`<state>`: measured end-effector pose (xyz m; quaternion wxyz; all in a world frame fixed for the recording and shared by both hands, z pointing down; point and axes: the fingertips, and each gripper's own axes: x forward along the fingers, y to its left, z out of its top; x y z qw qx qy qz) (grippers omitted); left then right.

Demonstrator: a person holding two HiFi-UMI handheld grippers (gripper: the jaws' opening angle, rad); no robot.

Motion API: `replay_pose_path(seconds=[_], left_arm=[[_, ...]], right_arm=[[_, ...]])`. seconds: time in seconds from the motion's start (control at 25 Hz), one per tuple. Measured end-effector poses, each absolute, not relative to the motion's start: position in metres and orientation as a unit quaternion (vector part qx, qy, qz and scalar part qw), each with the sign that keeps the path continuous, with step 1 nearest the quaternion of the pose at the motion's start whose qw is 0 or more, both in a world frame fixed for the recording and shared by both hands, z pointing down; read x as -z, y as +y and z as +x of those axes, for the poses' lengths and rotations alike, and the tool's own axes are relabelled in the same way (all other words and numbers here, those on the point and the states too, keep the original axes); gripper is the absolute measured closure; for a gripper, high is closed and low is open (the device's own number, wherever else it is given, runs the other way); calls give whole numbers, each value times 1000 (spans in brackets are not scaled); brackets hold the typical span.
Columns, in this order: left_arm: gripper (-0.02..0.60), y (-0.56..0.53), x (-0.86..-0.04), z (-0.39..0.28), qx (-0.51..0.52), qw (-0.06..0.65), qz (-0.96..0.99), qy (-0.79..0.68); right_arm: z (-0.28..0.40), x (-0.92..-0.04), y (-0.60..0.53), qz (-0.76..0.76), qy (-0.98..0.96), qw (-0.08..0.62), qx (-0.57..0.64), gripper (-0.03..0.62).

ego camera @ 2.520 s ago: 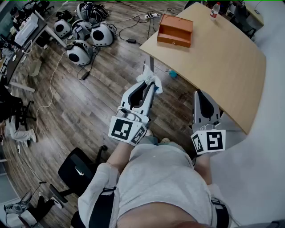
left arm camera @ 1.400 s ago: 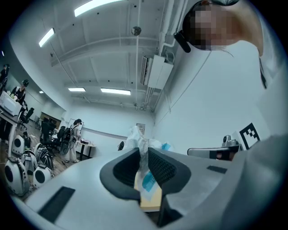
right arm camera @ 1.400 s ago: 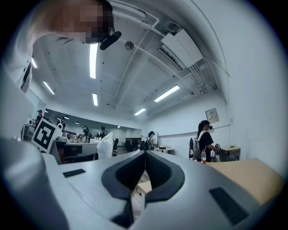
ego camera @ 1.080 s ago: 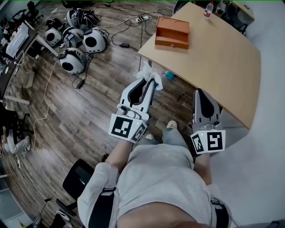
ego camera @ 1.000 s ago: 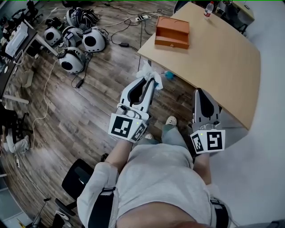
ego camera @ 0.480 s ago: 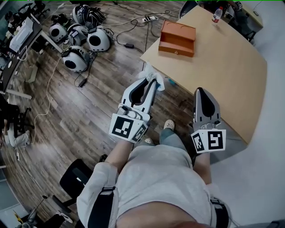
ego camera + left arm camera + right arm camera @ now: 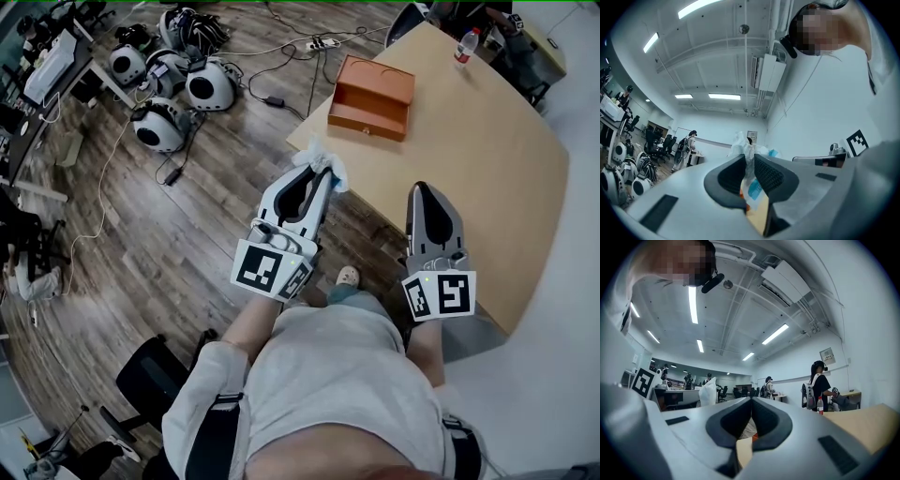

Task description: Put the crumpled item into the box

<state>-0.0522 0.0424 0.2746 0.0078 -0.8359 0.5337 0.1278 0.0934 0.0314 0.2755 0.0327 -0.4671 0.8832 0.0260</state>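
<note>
Two grippers are hovering by the counter (image 7: 473, 164), the left gripper (image 7: 317, 176) with jaws pinching a crumpled tissue (image 7: 322, 157), the right gripper (image 7: 424, 191) with jaws pressed together.

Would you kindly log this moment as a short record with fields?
left hand-held gripper: shut on crumpled item, short of the box
right hand-held gripper: shut, empty
box: orange, open, on table
crumpled item in box: not yet
</note>
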Motion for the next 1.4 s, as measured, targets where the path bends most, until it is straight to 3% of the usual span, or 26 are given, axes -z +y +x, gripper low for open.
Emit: replay_pose_path(seconds=[0.88, 1.4], left_arm=[[520, -36, -273, -6, -124, 24, -805, 580], [520, -72, -278, -34, -119, 16, -803, 584]], right_arm=[[134, -284, -66, -411, 911, 48, -7, 583], [104, -290, -102, -406, 913, 40, 2, 583]])
